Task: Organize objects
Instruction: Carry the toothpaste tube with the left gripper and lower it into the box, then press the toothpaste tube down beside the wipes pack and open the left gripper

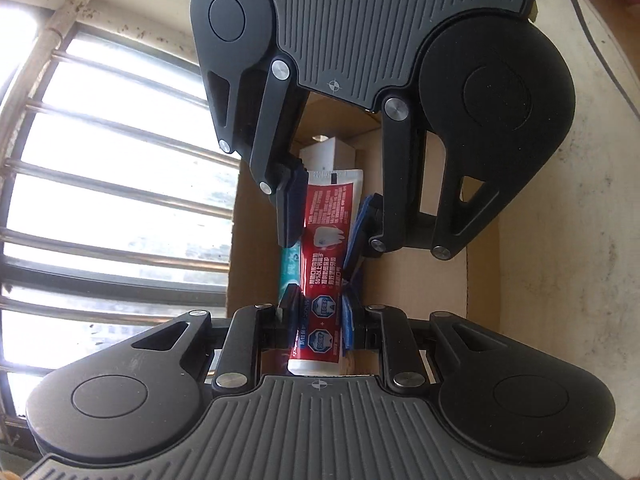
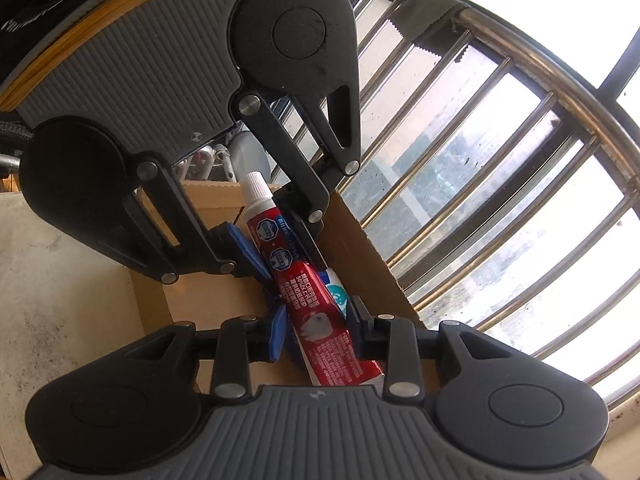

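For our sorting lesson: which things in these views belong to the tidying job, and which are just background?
Job: red toothpaste tube, gripped by left gripper and right gripper; teal tube beside it; white carton; cardboard box below.
Background: window bars; grey cable; stained wall.

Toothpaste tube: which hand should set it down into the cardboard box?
Probably left: left gripper clamps the toothpaste tube near its cap, above the cardboard box; right gripper only pinches the flat tail.

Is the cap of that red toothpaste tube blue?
No, the cap on the red toothpaste tube is white, as the right wrist view shows.
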Motion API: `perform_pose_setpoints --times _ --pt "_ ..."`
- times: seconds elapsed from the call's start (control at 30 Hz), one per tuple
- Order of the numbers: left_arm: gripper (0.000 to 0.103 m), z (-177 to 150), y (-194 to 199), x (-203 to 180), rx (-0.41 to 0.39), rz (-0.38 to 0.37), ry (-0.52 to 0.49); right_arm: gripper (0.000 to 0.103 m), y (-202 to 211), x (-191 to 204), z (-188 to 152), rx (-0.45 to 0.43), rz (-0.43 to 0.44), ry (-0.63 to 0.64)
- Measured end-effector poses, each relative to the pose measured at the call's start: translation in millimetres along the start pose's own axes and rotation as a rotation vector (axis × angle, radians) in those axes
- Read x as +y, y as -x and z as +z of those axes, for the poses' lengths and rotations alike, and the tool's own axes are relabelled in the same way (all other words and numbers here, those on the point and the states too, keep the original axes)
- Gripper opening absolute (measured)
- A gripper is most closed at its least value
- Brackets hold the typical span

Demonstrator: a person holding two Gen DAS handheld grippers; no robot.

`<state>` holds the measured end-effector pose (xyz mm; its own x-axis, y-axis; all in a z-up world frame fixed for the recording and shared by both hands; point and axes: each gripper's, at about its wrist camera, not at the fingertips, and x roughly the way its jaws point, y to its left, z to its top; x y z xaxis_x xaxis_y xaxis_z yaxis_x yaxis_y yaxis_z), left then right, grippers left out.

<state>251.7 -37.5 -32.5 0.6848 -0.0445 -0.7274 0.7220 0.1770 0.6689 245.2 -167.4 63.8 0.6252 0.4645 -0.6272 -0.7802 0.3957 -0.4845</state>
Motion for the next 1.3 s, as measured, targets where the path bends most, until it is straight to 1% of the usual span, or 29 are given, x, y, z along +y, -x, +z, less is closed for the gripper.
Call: perform_pose_setpoints --times 0.07,0.1,0.17,0.23,0.3,0.37,0.43,0.47,0.53,0.57,0.6,0.67,0.7,0.8,0.83,0.87,0.97,1.1,1.2,1.3 --pt "0.020 -2.4 -13.0 2.9 0.010 -0.045 0.001 0.034 -18.6 -4.6 0.5 0.027 0.044 -0.006" --pt "0.020 -3.9 -20.3 6.1 0.015 -0.072 0.018 0.033 -26.1 -5.3 -0.3 0.040 0.060 -0.008" --pt "0.020 -7.7 -31.5 10.3 0.019 -0.121 0.039 0.033 -40.1 -8.8 0.1 0.080 0.101 -0.055" --pt "0.020 -11.9 -42.1 14.4 0.024 -0.178 0.082 0.033 -52.9 -13.0 0.1 0.121 0.147 -0.098" --pt "0.020 -17.1 -48.9 13.0 0.030 -0.230 0.096 0.033 -64.9 -16.0 -0.7 0.160 0.202 -0.150" --pt "0.020 -21.9 -58.9 13.7 0.061 -0.281 0.117 0.032 -70.0 -9.6 -6.7 0.204 0.248 -0.195" --pt "0.020 -25.0 -68.3 10.3 0.090 -0.302 0.098 0.032 -79.6 -9.4 -9.6 0.215 0.273 -0.228" --pt "0.020 -27.9 -74.9 9.2 0.099 -0.323 0.106 0.032 -84.5 -8.9 -11.3 0.231 0.288 -0.239" --pt "0.020 -30.9 -81.7 9.0 0.102 -0.316 0.125 0.031 -96.7 -9.6 -14.1 0.281 0.291 -0.267" --pt "0.020 -32.0 -84.1 9.5 0.108 -0.330 0.127 0.031 -95.7 -10.4 -14.2 0.269 0.276 -0.275" --pt "0.021 -32.5 -85.8 9.2 0.111 -0.338 0.128 0.031 -92.2 -10.9 -13.8 0.234 0.251 -0.277" --pt "0.021 -32.0 -91.8 5.0 0.137 -0.333 0.114 0.031 -90.1 -10.5 -15.4 0.234 0.272 -0.298" --pt "0.022 -31.5 -94.3 2.5 0.148 -0.337 0.101 0.031 -90.7 -8.9 -17.2 0.248 0.281 -0.305" --pt "0.023 -31.0 -91.8 3.8 0.137 -0.320 0.091 0.031 -87.5 -2.0 -19.7 0.265 0.246 -0.301" --pt "0.023 -31.0 -92.3 3.0 0.163 -0.309 0.084 0.031 -85.0 -0.8 -20.5 0.260 0.243 -0.310" --pt "0.023 -31.2 -93.0 1.8 0.185 -0.314 0.078 0.031 -83.1 0.4 -21.6 0.259 0.243 -0.322" --pt "0.025 -32.4 -88.9 1.2 0.213 -0.309 0.083 0.031 -78.1 7.3 -24.3 0.268 0.213 -0.335" --pt "0.026 -32.0 -78.1 0.9 0.190 -0.300 0.110 0.030 -69.9 15.7 -24.7 0.255 0.203 -0.344" --pt "0.026 -33.0 -73.9 2.3 0.170 -0.309 0.126 0.030 -64.8 20.4 -22.5 0.236 0.187 -0.333" --pt "0.026 -32.8 -71.0 2.8 0.157 -0.315 0.128 0.030 -58.8 29.3 -23.4 0.236 0.181 -0.327"
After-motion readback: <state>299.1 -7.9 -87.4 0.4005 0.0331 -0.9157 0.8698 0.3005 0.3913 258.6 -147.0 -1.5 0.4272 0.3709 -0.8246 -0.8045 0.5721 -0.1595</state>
